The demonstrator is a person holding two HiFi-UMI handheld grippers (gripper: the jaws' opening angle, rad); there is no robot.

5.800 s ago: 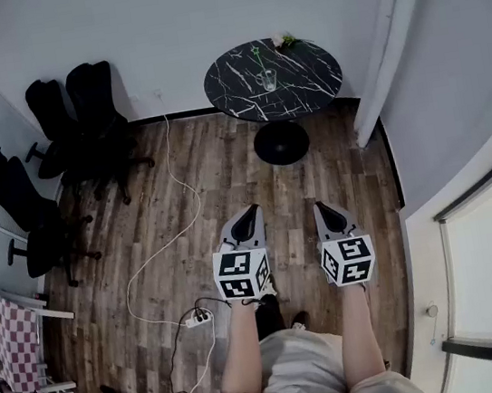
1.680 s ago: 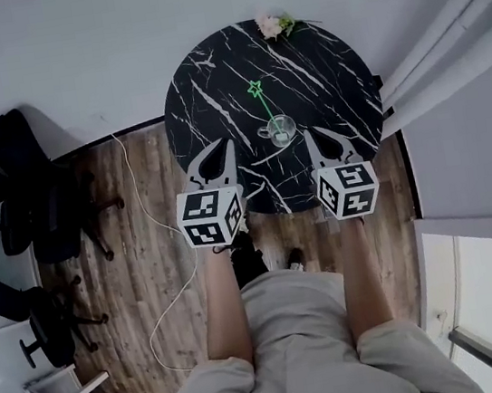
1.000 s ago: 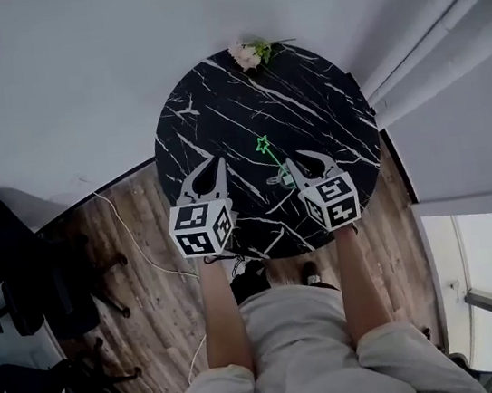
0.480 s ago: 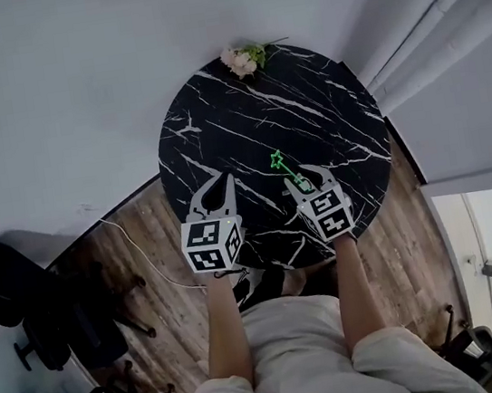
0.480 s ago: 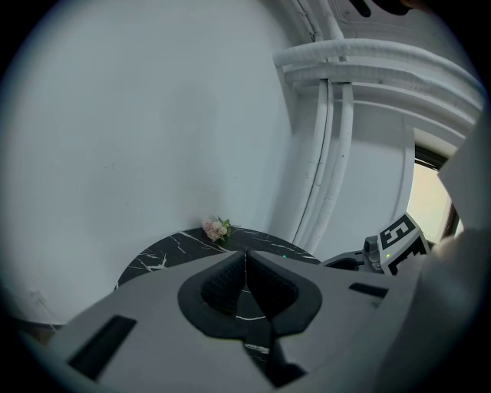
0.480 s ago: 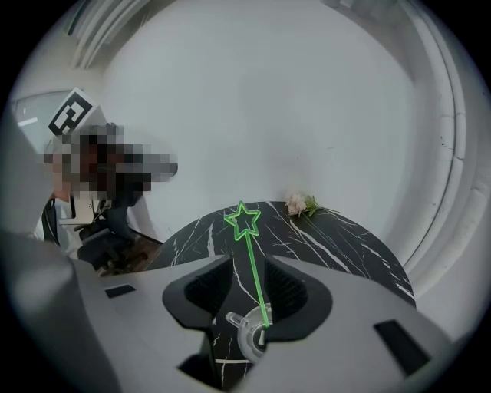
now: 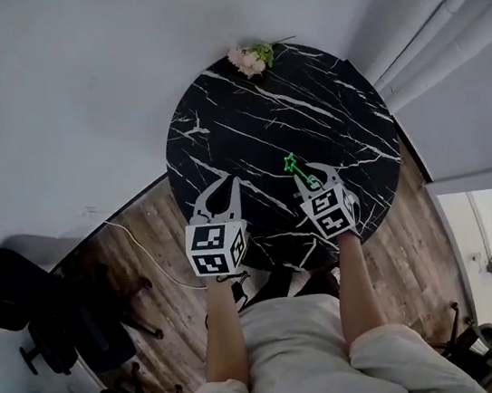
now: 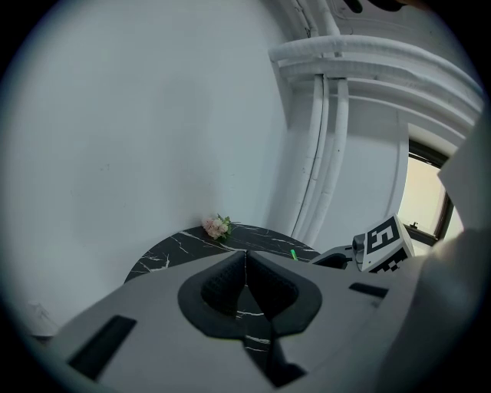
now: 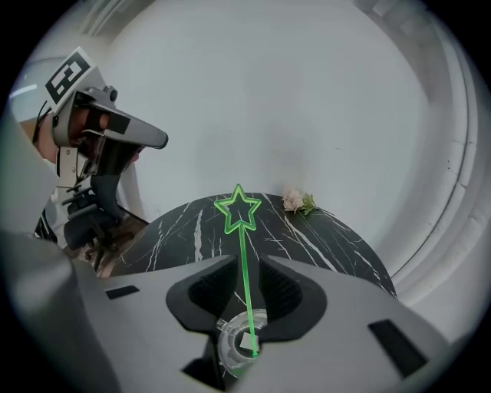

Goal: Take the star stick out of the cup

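Note:
A green star stick (image 9: 244, 284) stands in a clear glass cup (image 9: 230, 355) on the round black marble table (image 7: 243, 118). My right gripper (image 9: 247, 259) hangs just over the cup and is open. Its jaws have just been closing, and the stick's shaft rises between them without touching the pads. In the head view the star (image 7: 290, 162) shows at the right gripper (image 7: 313, 172), which hides the cup. My left gripper (image 7: 226, 185) hovers over the table's near left edge, well apart from the cup. It is shut and empty (image 8: 245, 253).
A small bunch of pink flowers (image 7: 250, 57) lies at the table's far edge by the white wall. White curtains (image 7: 439, 16) hang at the right. Black office chairs (image 7: 52, 311) and a white cable (image 7: 144, 252) are on the wooden floor at the left.
My right gripper has come down over the cup, so the stick now stands between its jaws instead of beside them. My left gripper has shifted a little and lower.

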